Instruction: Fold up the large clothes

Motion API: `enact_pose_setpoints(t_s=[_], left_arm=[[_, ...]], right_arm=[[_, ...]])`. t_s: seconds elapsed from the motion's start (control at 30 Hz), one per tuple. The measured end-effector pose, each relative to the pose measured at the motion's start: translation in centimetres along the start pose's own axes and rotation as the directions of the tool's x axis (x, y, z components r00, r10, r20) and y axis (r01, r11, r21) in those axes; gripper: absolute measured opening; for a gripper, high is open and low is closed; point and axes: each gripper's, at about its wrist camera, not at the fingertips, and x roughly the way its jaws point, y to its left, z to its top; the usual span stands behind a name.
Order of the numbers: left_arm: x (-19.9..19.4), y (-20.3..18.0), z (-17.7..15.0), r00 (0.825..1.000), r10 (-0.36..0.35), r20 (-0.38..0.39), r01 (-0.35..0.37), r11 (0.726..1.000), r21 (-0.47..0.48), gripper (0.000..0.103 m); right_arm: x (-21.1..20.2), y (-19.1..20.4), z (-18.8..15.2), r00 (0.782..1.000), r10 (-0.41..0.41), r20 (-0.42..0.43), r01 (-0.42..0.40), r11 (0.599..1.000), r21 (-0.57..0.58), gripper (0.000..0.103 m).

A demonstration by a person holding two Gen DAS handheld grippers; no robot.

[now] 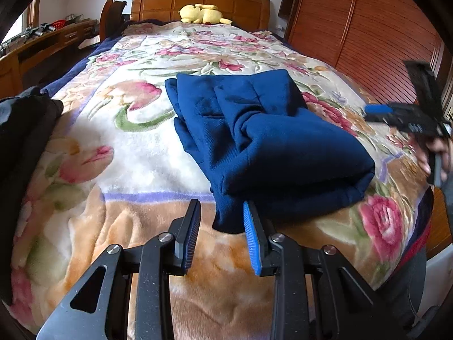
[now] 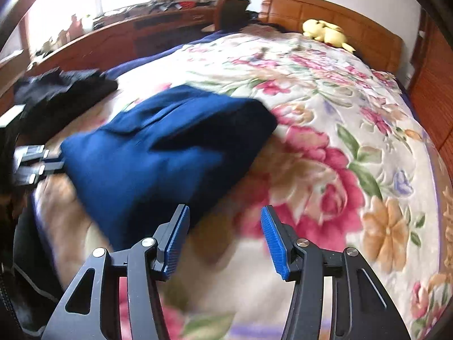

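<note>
Blanket: thick plush floral blanket, cream ground with pink blooms, green leaves and peach patches, a pale violet border line near my end; the pile looks soft and sculpted around the flowers
Garment: navy garment of matte knit-looking cloth, folded into a thick, roughly rectangular bundle with rounded fold edges; overlapping flaps and a few creases show on its upper face
Garment position: lying on the blanket about mid-bed toward the foot; one lower corner hangs down between my left fingers
Left gripper: left gripper held low over the foot of the bed, fingers parted, nothing clamped; the garment corner sits in the gap, beside the right pad, contact unclear
Left pads: ribbed blue rubber pads on black angular plastic arms with silver pivot screws
Right gripper: right gripper jaws wide apart and holding nothing, over blanket just beside the bundle's near edge; the picture is motion-blurred here
Right gripper, from the left view: black body with a blue pad, blurred, at the far right, apart from the garment
Dark clothes: a heap of black fabric at the bed's left edge, well apart from the navy bundle
Headboard: glossy orange-brown panelled wooden headboard
Toy: yellow plush toy lying at the head of the bed
Wardrobe: slatted reddish wood wardrobe along the right
Desk: long wooden desk on the left, cluttered with small items too blurred to name
</note>
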Motion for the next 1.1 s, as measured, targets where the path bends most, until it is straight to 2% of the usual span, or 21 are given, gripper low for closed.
enact_pose_setpoints(t_s=[0.17, 0.37, 0.4, 0.43, 0.53, 0.8, 0.87, 0.9, 0.93, 0.97, 1.0, 1.1], left_arm=[[0.4, 0.2, 0.0, 1.0, 0.001, -0.011, -0.001, 1.0, -0.003, 0.032], [0.9, 0.3, -0.2, 1.0, 0.007, -0.027, -0.007, 1.0, -0.004, 0.033], [1.0, 0.3, -0.2, 1.0, 0.006, -0.029, -0.007, 1.0, -0.005, 0.033], [1.0, 0.3, -0.3, 0.999, 0.006, -0.031, -0.006, 1.0, -0.006, 0.033], [1.3, 0.5, -0.4, 0.999, 0.002, -0.037, -0.003, 1.0, -0.011, 0.033], [1.5, 0.7, -0.4, 0.999, -0.025, -0.023, 0.024, 0.999, -0.042, 0.033], [1.5, 0.7, -0.5, 0.999, -0.027, -0.017, 0.026, 0.999, -0.038, 0.033], [1.5, 0.6, -0.6, 0.999, -0.027, -0.017, 0.026, 0.999, -0.036, 0.033], [1.6, 0.7, -0.7, 0.999, -0.027, -0.017, 0.026, 0.999, -0.035, 0.031], [1.6, 0.6, -0.8, 0.999, -0.038, -0.015, 0.038, 0.999, -0.034, 0.023], [1.6, 0.7, -0.9, 0.999, -0.051, -0.017, 0.05, 0.998, -0.036, 0.02], [1.4, 0.5, -1.0, 0.998, -0.062, -0.013, 0.062, 0.998, -0.026, 0.013]], right_arm=[[5.9, -1.4, 3.3, 0.997, 0.076, 0.023, -0.076, 0.997, 0.029, 0.055], [13.5, -2.7, 5.6, 0.999, 0.034, -0.03, -0.032, 0.998, 0.062, 0.055], [14.4, -3.1, 5.9, 0.999, 0.035, -0.039, -0.032, 0.997, 0.074, 0.061], [15.4, -3.4, 6.1, 0.998, 0.03, -0.047, -0.026, 0.996, 0.081, 0.073], [17.3, -4.1, 6.7, 0.998, 0.021, -0.056, -0.015, 0.994, 0.109, 0.092], [20.2, -5.8, 7.3, 0.982, 0.183, -0.034, -0.171, 0.958, 0.23, 0.094], [20.6, -6.0, 7.4, 0.974, 0.226, -0.018, -0.214, 0.943, 0.256, 0.087], [21.0, -6.0, 7.4, 0.966, 0.259, -0.011, -0.246, 0.929, 0.276, 0.078], [21.3, -6.2, 7.2, 0.95, 0.311, 0.004, -0.295, 0.899, 0.324, 0.065], [21.6, -6.3, 7.0, 0.939, 0.345, 0.016, -0.327, 0.873, 0.362, 0.063], [21.8, -6.3, 6.8, 0.938, 0.345, 0.025, -0.328, 0.866, 0.377, 0.06], [21.5, -6.3, 6.7, 0.933, 0.355, 0.058, -0.351, 0.86, 0.371, 0.031]])
